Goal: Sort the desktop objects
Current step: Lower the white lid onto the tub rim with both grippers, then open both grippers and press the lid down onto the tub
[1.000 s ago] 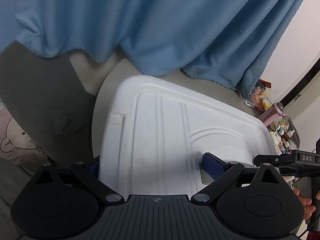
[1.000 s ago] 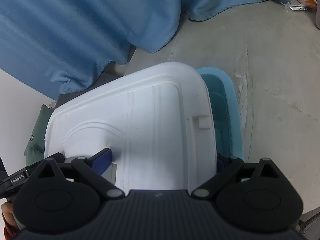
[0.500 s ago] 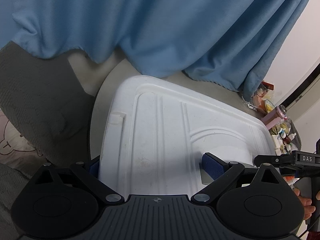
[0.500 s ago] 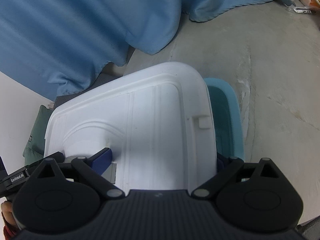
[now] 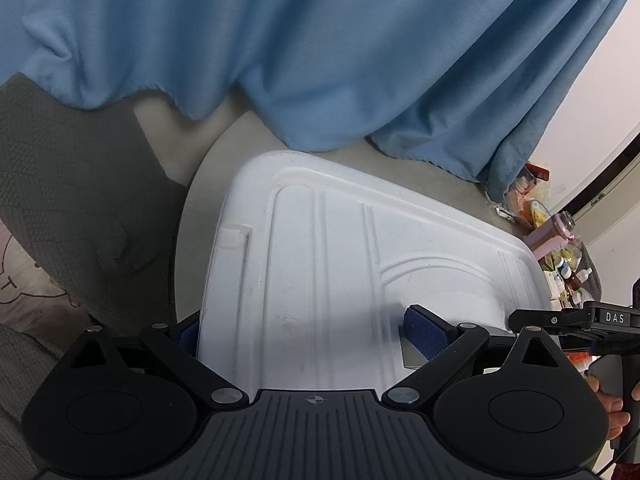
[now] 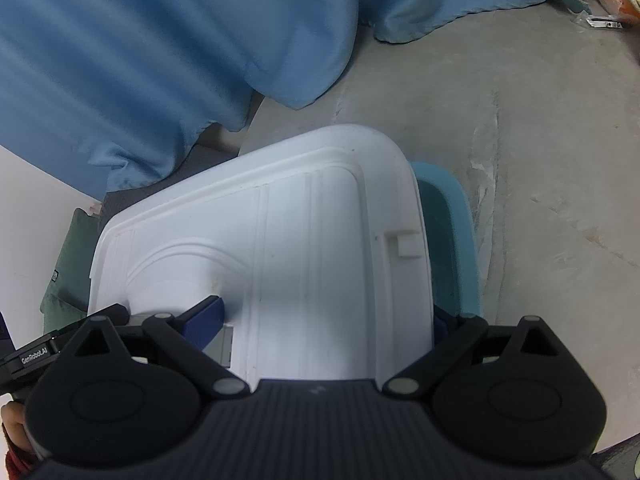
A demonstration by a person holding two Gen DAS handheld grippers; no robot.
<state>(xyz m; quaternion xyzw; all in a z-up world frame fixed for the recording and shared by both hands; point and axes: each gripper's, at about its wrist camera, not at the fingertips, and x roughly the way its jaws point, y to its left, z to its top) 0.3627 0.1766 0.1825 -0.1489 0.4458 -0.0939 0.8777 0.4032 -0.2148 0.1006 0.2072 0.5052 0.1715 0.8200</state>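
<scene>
Blue curtain (image 5: 320, 60) behind | both hand-held grippers (left (image 5: 308, 330), right (image 6: 326, 320)) clamp white lid (image 5: 340, 272) level

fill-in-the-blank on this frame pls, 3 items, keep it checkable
1. Both grippers grip the white lid along its near edge, the left gripper and the right gripper each with one blue pad on ____ of it.
2. In the right wrist view, the container that shows past the lid's right edge is light ____.
3. The cloth that hangs behind the lid is ____.

Missing words: top; blue; blue
</scene>
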